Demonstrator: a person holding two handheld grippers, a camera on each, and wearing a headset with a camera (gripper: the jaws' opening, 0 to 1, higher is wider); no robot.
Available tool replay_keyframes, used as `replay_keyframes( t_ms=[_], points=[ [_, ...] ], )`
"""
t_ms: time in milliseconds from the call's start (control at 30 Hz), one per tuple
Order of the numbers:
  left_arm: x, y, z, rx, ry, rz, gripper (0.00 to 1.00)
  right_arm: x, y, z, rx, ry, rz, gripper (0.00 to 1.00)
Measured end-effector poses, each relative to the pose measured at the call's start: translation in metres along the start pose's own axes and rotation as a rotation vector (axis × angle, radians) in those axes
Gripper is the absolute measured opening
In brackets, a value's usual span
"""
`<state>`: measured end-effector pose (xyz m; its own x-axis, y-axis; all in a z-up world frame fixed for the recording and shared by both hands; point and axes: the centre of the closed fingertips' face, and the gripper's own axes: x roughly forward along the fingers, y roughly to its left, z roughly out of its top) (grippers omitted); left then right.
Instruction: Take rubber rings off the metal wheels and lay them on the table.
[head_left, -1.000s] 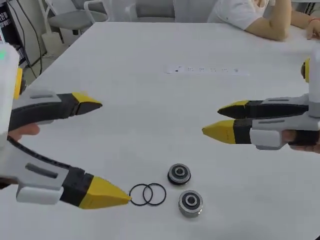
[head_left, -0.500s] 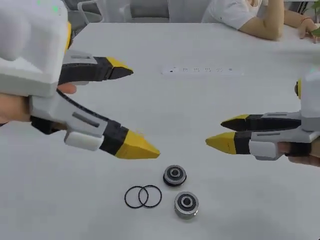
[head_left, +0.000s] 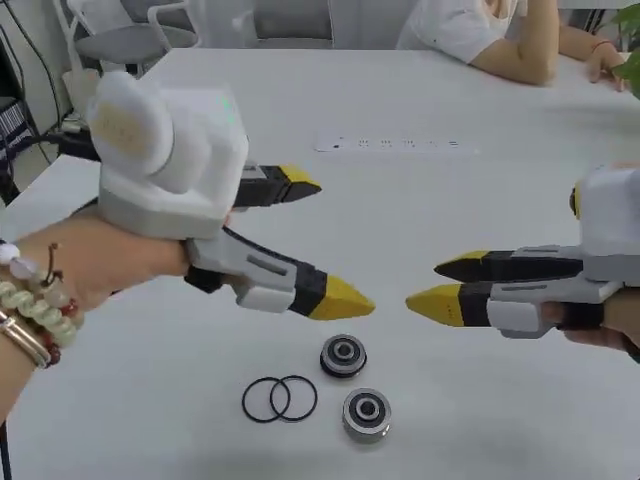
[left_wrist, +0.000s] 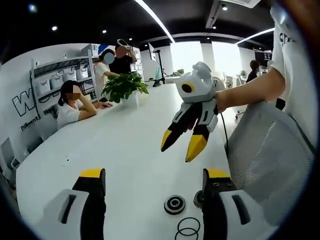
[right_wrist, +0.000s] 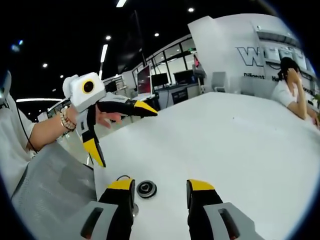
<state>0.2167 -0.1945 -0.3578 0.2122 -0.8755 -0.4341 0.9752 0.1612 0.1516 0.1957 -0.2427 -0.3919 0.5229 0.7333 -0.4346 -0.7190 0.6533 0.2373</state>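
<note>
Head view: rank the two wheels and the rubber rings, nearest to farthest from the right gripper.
1. Upper wheel, just below-left of the right gripper.
2. Lower wheel, nearer the person.
3. Rubber rings, farthest left.

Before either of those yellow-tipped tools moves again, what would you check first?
1. Jaws of the left gripper open and empty: ok.
2. Jaws of the right gripper open and empty: ok.
3. Grippers apart, not touching each other: ok.
4. Two rubber rings lying flat on the table, overlapping: ok.
5. The far metal wheel and near metal wheel in sight beside the rings: ok.
6. Wheels bare of rings: cannot tell, too small.
</note>
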Motion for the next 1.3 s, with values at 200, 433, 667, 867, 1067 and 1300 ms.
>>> replay_keyframes(
  t_ms=[200,433,667,867,1067,1300],
  points=[
    [0.004,0.001,-0.029,-0.051,0.023,0.019,0.69,0.003,0.0,-0.008,0.006,0.019,0.0,0.38],
    [0.007,-0.007,-0.057,-0.077,0.077,-0.007,0.64,0.01,0.001,-0.021,0.001,0.056,0.012,0.37],
    [0.011,-0.011,-0.078,-0.079,0.128,-0.023,0.55,0.018,0.008,-0.04,-0.017,0.134,0.043,0.36],
    [0.013,-0.011,-0.079,-0.083,0.112,-0.013,0.47,0.023,0.01,-0.051,-0.036,0.178,0.056,0.34],
    [0.023,-0.02,-0.078,-0.07,0.097,-0.036,0.37,0.023,0.008,-0.057,-0.039,0.194,0.055,0.32],
    [0.031,-0.031,-0.088,-0.052,0.136,-0.073,0.22,0.025,0.007,-0.06,-0.053,0.209,0.059,0.31]
  ],
)
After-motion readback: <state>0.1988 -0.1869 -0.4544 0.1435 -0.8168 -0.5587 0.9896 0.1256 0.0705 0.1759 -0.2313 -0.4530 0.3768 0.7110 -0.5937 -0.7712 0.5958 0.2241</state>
